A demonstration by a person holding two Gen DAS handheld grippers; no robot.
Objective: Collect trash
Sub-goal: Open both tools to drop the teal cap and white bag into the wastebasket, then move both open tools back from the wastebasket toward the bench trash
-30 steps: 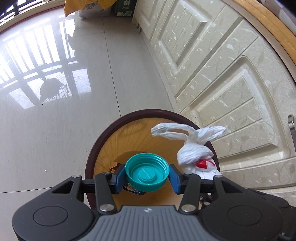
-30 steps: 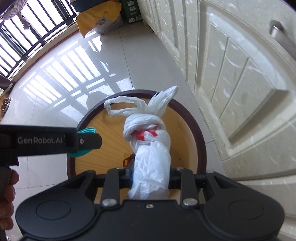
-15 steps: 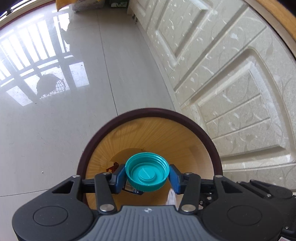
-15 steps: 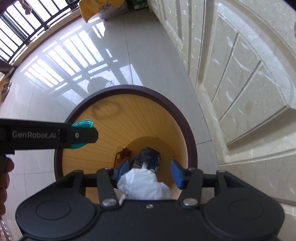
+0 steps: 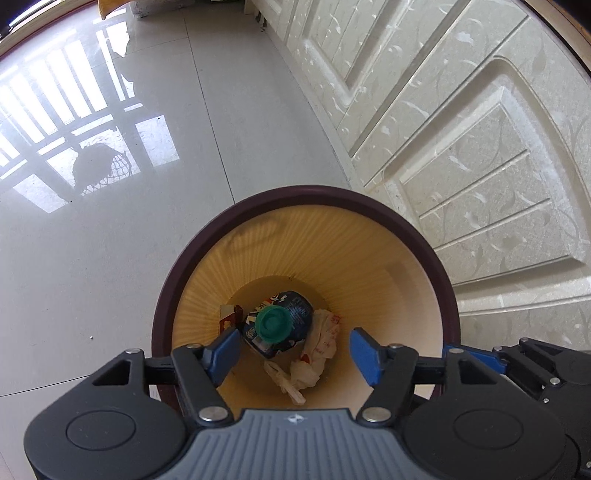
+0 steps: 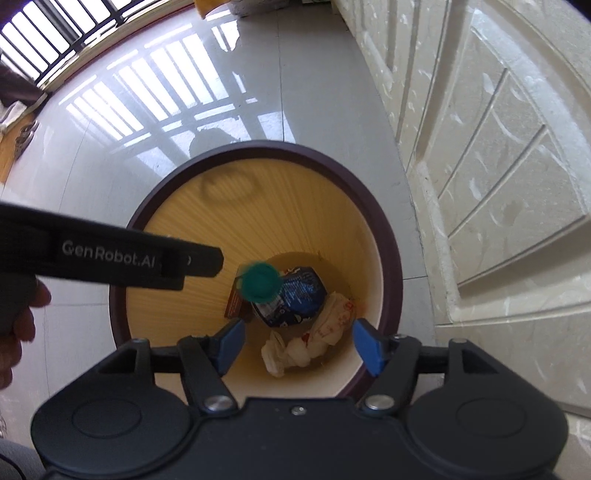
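**Dropping the last bits into the bin**

Hovering both tools over the round bin [image 5: 166, 306], pointed steeply down into it. Left gripper [image 5: 293, 352]: jaws opening, blue pads wide apart, nothing between them. Right gripper [image 6: 298, 345]: jaws likewise opening, pads apart and bare. Green cap [image 5: 274, 323] blurred in the right view, so probably mid-fall, over a crushed blue packet [image 5: 295, 306] at the bottom. Knotted white bag [image 5: 314, 358] lying beside the packet, touching it, near a small red-brown carton [image 5: 227, 319].

Judged progress: both carried items let go and inside the bin, so this round of collecting looks close to done. Left to do, by guess: checking the floor for more litter; none visible nearby.

Glossy pale floor tiles [image 5: 110, 258] mirroring window bars. Cream panelled cupboard doors [image 5: 461, 147] just beside the bin. Yellow bag [image 6: 207, 5] far off by the wall. Part of a hand [image 6: 18, 325] on the left tool's handle.
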